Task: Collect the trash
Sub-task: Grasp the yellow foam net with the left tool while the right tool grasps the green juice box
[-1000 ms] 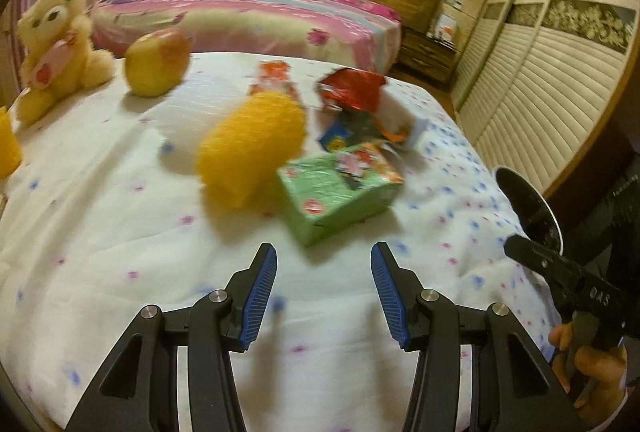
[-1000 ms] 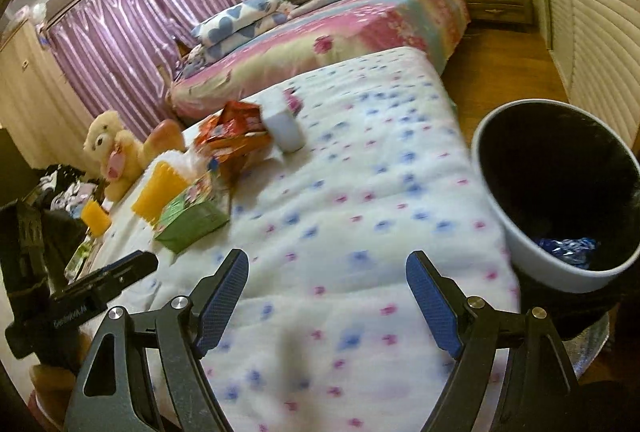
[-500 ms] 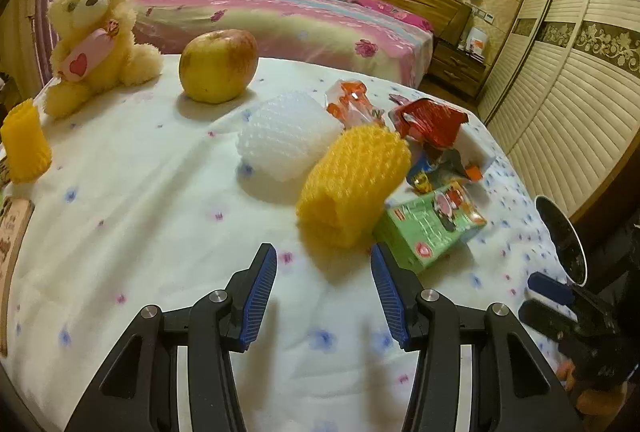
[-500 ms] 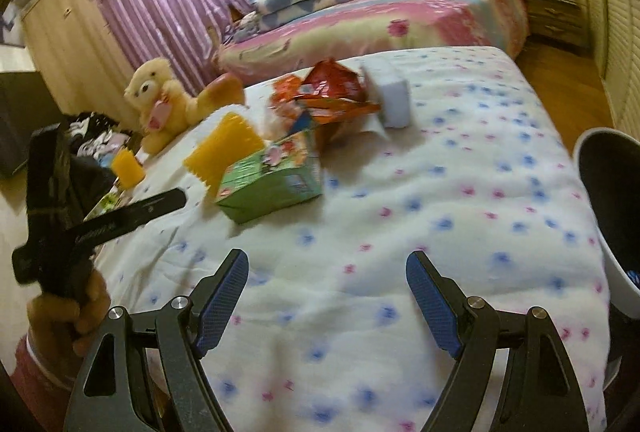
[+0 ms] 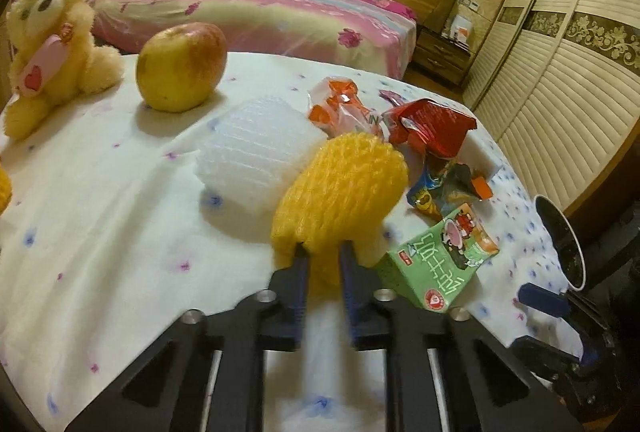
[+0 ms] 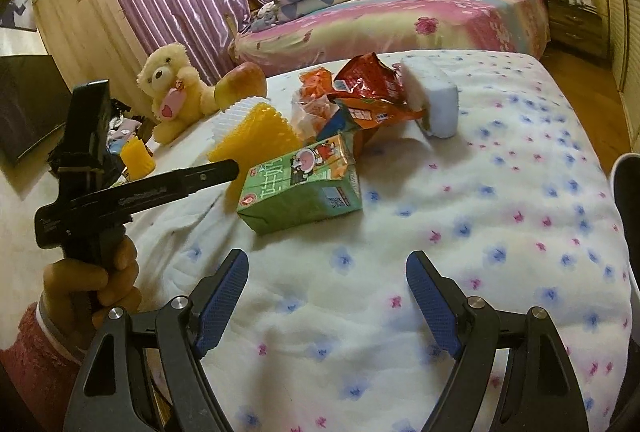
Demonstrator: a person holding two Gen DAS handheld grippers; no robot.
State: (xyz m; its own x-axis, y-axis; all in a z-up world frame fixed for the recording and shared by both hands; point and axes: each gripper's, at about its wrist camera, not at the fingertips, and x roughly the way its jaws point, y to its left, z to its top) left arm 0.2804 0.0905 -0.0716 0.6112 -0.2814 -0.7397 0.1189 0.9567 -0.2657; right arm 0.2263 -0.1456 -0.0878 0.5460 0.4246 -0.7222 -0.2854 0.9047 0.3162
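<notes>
The jaws of the left gripper (image 5: 323, 264), which were held well apart over the flowered sheet (image 5: 120, 216) a moment earlier, are now being closed, and the near edge of the yellow foam net (image 5: 340, 188) is pinched between them; the net was lying free ahead of the tips before. This means that a first piece of trash is being taken, though it is not yet lifted from the sheet. Just to the right of the left gripper the green carton (image 5: 440, 264) is found, and beyond it the crumpled wrappers (image 5: 436, 128); the white foam net (image 5: 256, 152) is touching the yellow one on its left. The right gripper (image 6: 326, 292) is kept wide apart as before, with nothing between its jaws, and the carton (image 6: 304, 188) is lying a little ahead of it. The black bin (image 5: 560, 244) is seen at the far right of the left gripper, so the net probably has to be carried there.
</notes>
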